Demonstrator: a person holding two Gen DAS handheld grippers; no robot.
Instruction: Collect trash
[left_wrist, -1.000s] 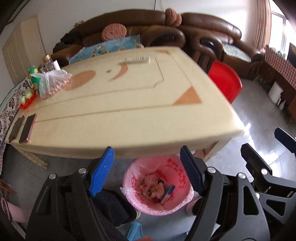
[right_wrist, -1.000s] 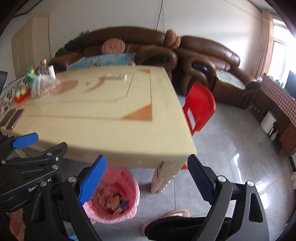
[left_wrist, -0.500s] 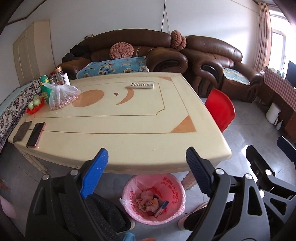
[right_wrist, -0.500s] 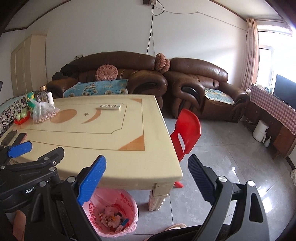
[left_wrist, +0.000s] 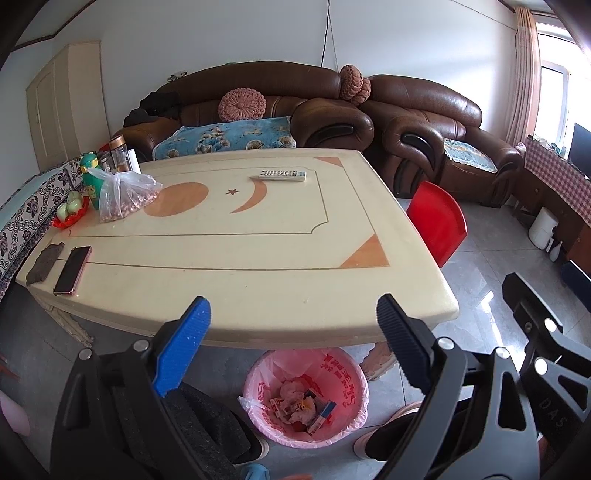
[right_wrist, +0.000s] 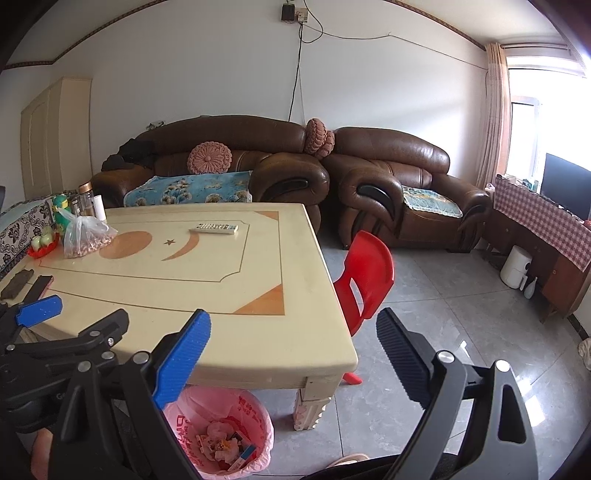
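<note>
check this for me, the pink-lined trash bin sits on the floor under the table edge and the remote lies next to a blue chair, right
Not quite. The chair is red, not blue, as the right wrist view shows plainly. The rest holds: the pink-lined trash bin sits on the floor under the table edge, and the remote lies on the tabletop toward the chair's side.

both views are bright with even daylight that enters through the overexposed, curtained window (right_wrist: 532, 122) at the right edge. the glossy grey tiled floor (right_wrist: 461, 343) carries a white glare patch. shadows under the cream table (left_wrist: 258, 258) are soft. the pictures are sharp, without motion blur. fisheye distortion bends the walls, and the corners darken to black.
</note>
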